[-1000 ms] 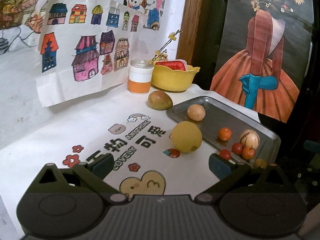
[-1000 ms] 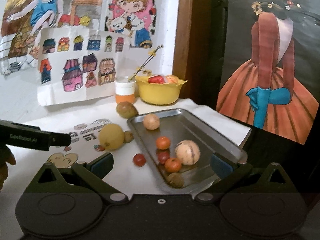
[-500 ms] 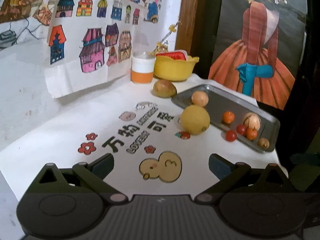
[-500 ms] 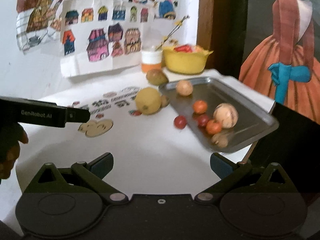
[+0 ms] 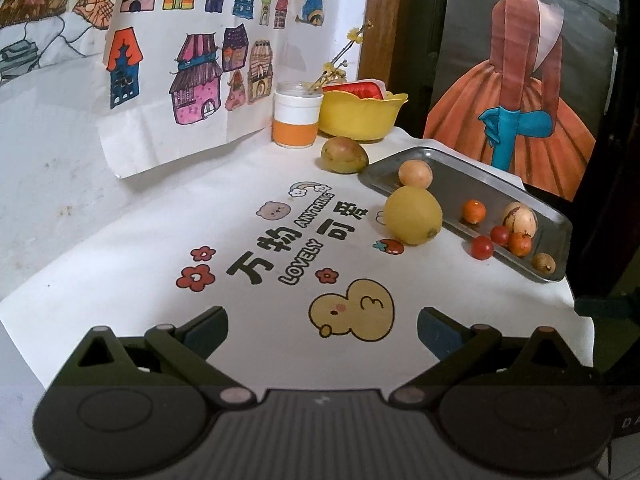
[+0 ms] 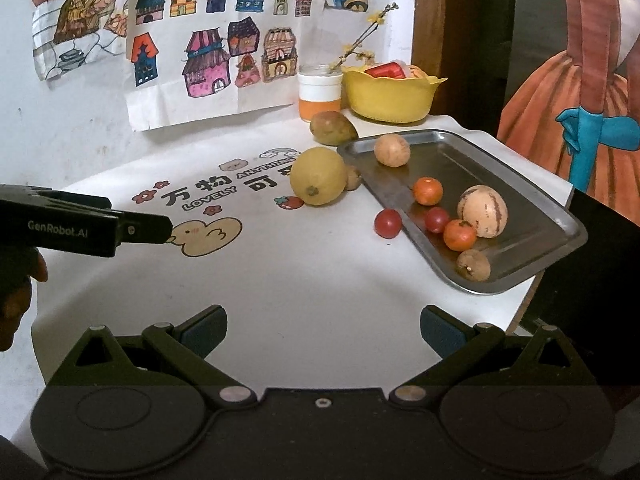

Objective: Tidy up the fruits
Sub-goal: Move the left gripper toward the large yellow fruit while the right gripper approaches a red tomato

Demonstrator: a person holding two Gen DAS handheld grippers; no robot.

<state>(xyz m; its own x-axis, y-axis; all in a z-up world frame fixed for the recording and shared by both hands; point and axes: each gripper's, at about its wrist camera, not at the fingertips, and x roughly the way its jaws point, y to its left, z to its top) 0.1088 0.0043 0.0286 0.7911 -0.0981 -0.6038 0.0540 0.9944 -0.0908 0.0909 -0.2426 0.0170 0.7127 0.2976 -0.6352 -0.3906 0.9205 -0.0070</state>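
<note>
A steel tray [image 6: 520, 176] [image 5: 480, 176] lies at the table's right edge with several small fruits in it, among them a striped pale melon [image 6: 482, 211] [image 5: 519, 218] and an orange tangerine [image 6: 427, 191]. Left of the tray on the white cloth sit a yellow lemon [image 6: 318, 176] [image 5: 414, 215], a green-brown mango [image 6: 332, 128] [image 5: 344, 155], a small brown fruit [image 6: 352, 178] and a red cherry tomato [image 6: 387, 223] [image 5: 482, 247]. My left gripper [image 5: 322, 326] is open over the duck print, empty. My right gripper [image 6: 323, 326] is open above bare cloth, well short of the tomato.
A yellow bowl [image 6: 390, 94] [image 5: 360, 114] with red and orange items and an orange-and-white jar [image 6: 320, 94] [image 5: 297, 118] stand at the back by the wall. The left gripper's body [image 6: 84, 228] reaches in from the left, held by a hand. The table drops off just right of the tray.
Both grippers have drawn back from the fruits and tray, which now look farther off. The fruits have not moved. Both grippers stayed open.
</note>
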